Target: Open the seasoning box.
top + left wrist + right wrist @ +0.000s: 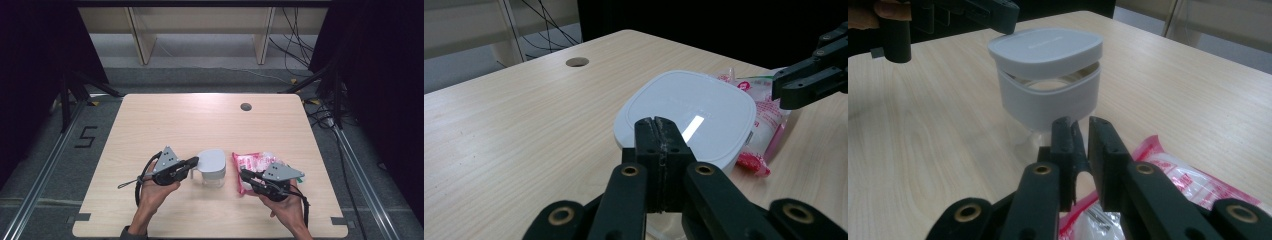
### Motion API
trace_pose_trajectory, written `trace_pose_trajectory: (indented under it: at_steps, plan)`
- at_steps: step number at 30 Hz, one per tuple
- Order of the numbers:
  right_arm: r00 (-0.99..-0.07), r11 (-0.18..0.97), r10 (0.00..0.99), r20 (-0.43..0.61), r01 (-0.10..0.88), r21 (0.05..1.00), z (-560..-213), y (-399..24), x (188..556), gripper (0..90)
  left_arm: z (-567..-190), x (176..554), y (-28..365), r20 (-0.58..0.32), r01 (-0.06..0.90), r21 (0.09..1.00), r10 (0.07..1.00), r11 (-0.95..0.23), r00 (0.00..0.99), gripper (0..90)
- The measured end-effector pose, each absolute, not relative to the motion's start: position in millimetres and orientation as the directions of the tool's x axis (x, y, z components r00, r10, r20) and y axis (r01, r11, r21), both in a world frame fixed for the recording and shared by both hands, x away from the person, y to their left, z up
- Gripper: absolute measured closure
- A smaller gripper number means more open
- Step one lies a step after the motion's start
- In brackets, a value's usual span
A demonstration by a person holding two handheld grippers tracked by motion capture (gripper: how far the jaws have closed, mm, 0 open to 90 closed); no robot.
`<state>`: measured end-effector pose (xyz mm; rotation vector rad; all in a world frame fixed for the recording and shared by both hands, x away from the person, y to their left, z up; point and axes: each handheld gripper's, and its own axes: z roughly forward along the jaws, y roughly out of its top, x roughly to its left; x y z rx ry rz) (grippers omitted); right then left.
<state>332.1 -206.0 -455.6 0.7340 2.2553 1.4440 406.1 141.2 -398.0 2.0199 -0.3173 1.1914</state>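
A white lidded container point(212, 167) stands near the table's front middle. Its lid point(1045, 45) sits slightly raised above the white body, over a clear base. My left gripper point(194, 160) is shut, its tips point(663, 124) at the lid's near edge; I cannot tell whether anything thin is pinched. In the right gripper view it hangs over the lid's far side point(998, 11). A pink and white packet point(252, 161) lies just right of the container. My right gripper point(243, 174) sits at its left edge, jaws point(1080, 127) nearly together, with a strip of the packet point(1193, 180) between them.
A round cable hole point(245, 106) lies at the table's far right middle. Bare wood point(165, 120) spreads behind and left of the container. Metal rails and stands flank the table on the floor, with wooden legs and cables beyond.
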Motion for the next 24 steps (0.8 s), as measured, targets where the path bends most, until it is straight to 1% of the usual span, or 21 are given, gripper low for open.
trace_pose_trajectory:
  at_steps: [1, 3, 4, 5, 6, 8, 10, 12, 13, 14, 15, 19, 20, 21, 24]
  plan:
    - [-0.798, 0.333, 0.602, -0.007, 0.244, 0.911, -455.4, -202.2, 334.0, 85.4, -398.3, 405.9, 140.7, 0.826, -0.547, 0.487, 0.155, -0.681, 0.543, 89.0]
    - [-0.807, 0.344, 0.590, -0.023, 0.225, 0.912, -456.9, -198.5, 338.8, 87.2, -400.3, 405.3, 140.9, 0.795, -0.518, 0.518, 0.158, -0.681, 0.586, 88.9]
    - [-0.807, 0.344, 0.590, -0.023, 0.225, 0.912, -456.9, -198.5, 338.8, 87.2, -400.3, 405.3, 140.9, 0.795, -0.518, 0.518, 0.158, -0.681, 0.586, 88.9]
    - [-0.806, 0.345, 0.592, -0.020, 0.231, 0.910, -458.2, -195.0, 341.2, 87.7, -401.7, 403.2, 142.1, 0.779, -0.485, 0.536, 0.182, -0.691, 0.600, 88.9]
    - [-0.805, 0.337, 0.593, 0.000, 0.248, 0.908, -458.9, -192.1, 341.2, 88.3, -406.6, 400.1, 143.8, 0.752, -0.444, 0.588, 0.255, -0.676, 0.607, 88.9]
    - [-0.817, 0.352, 0.577, -0.017, 0.230, 0.907, -458.8, -190.8, 343.6, 88.5, -407.7, 399.5, 144.3, 0.745, -0.434, 0.600, 0.273, -0.672, 0.608, 89.0]
    - [-0.819, 0.357, 0.572, -0.029, 0.217, 0.908, -457.3, -184.3, 345.1, 89.4, -406.5, 399.9, 144.8, 0.763, -0.449, 0.584, 0.268, -0.676, 0.588, 88.9]
    - [-0.817, 0.358, 0.577, -0.023, 0.228, 0.905, -456.5, -182.0, 344.6, 89.4, -403.4, 401.3, 145.0, 0.798, -0.485, 0.544, 0.243, -0.684, 0.552, 89.0]
    - [-0.826, 0.366, 0.563, -0.036, 0.209, 0.907, -454.3, -178.8, 346.6, 89.4, -401.4, 402.7, 145.3, 0.819, -0.510, 0.517, 0.223, -0.688, 0.529, 88.9]
    - [-0.827, 0.371, 0.559, -0.048, 0.198, 0.907, -453.1, -177.3, 347.6, 89.7, -446.4, 359.1, 123.6, -0.006, 0.223, 0.942, 0.654, -0.249, 0.756, 88.9]
    - [-0.827, 0.369, 0.561, -0.042, 0.204, 0.907, -452.3, -176.4, 348.0, 89.8, -447.6, 356.4, 122.3, -0.055, 0.265, 0.939, 0.662, -0.221, 0.748, 88.9]
    - [-0.831, 0.370, 0.556, -0.029, 0.216, 0.904, -451.5, -172.9, 349.0, 89.9, -447.5, 356.4, 122.6, -0.051, 0.264, 0.938, 0.661, -0.226, 0.748, 88.9]
    - [-0.820, 0.355, 0.572, -0.014, 0.232, 0.906, -451.8, -171.4, 347.4, 89.9, -447.5, 356.6, 122.9, -0.052, 0.264, 0.938, 0.662, -0.224, 0.747, 88.9]
    - [-0.828, 0.370, 0.559, -0.037, 0.210, 0.905, -450.9, -172.7, 349.8, 89.9, -447.8, 357.4, 123.6, -0.047, 0.257, 0.939, 0.657, -0.227, 0.753, 88.8]
    - [-0.834, 0.363, 0.551, -0.032, 0.205, 0.909, -450.5, -170.4, 350.6, 89.9, -448.1, 357.5, 124.0, -0.049, 0.260, 0.939, 0.661, -0.225, 0.749, 88.9]
